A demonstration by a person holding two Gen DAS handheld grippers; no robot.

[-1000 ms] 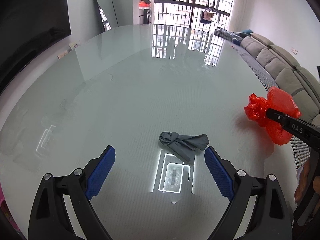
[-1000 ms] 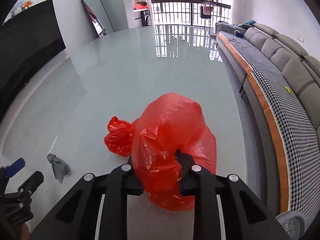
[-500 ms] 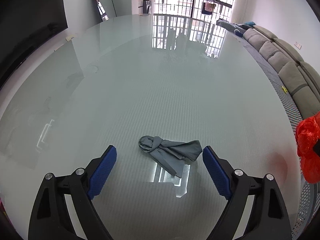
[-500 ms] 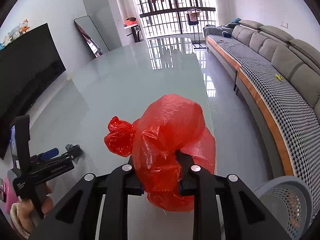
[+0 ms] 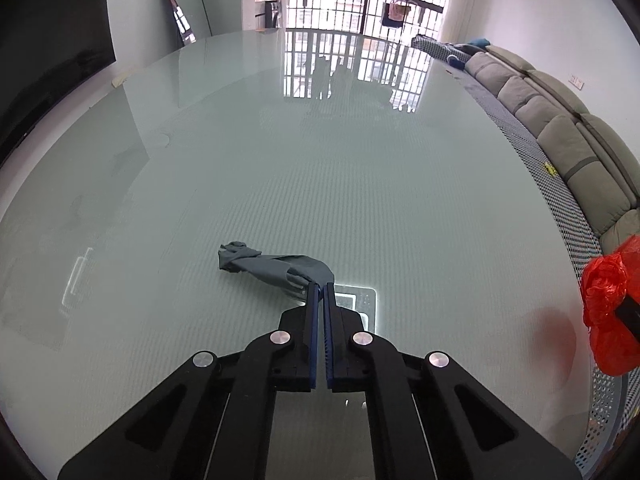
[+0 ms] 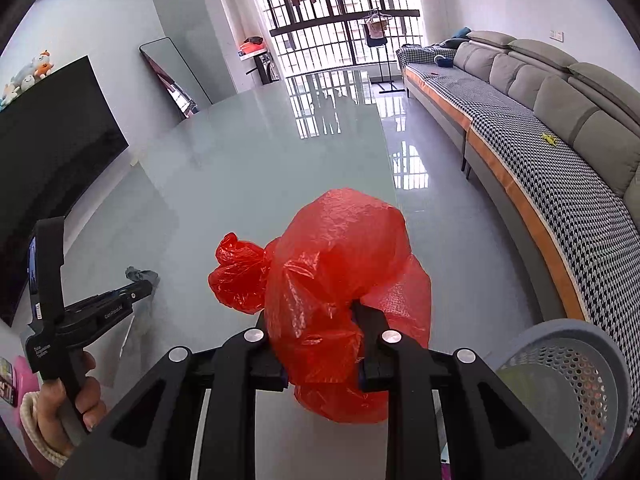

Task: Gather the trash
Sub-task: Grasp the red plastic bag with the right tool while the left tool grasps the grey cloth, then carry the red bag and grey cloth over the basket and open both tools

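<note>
Crumpled grey cloth scrap (image 5: 276, 270) lies on the glossy pale glass counter (image 5: 320, 168), at 12 o'clock from the left gripper (image 5: 320, 290). Its fingers have just been closed onto the scrap's near right corner. Scrap is judged light, limp, non-fragile; a corner pinch may slip, so the bunched middle is preferred. Crinkled red plastic bag (image 6: 340, 280) is clamped in the right gripper (image 6: 320, 344): light, soft, slippery film.

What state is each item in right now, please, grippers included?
Left gripper: jaws have just closed, pinching the grey rag's edge.
Grey rag: crumpled, lying on the glass table.
Right gripper: shut on the red bag.
Red bag: knotted, held up.
Mesh bin: upright, beside the table.
</note>
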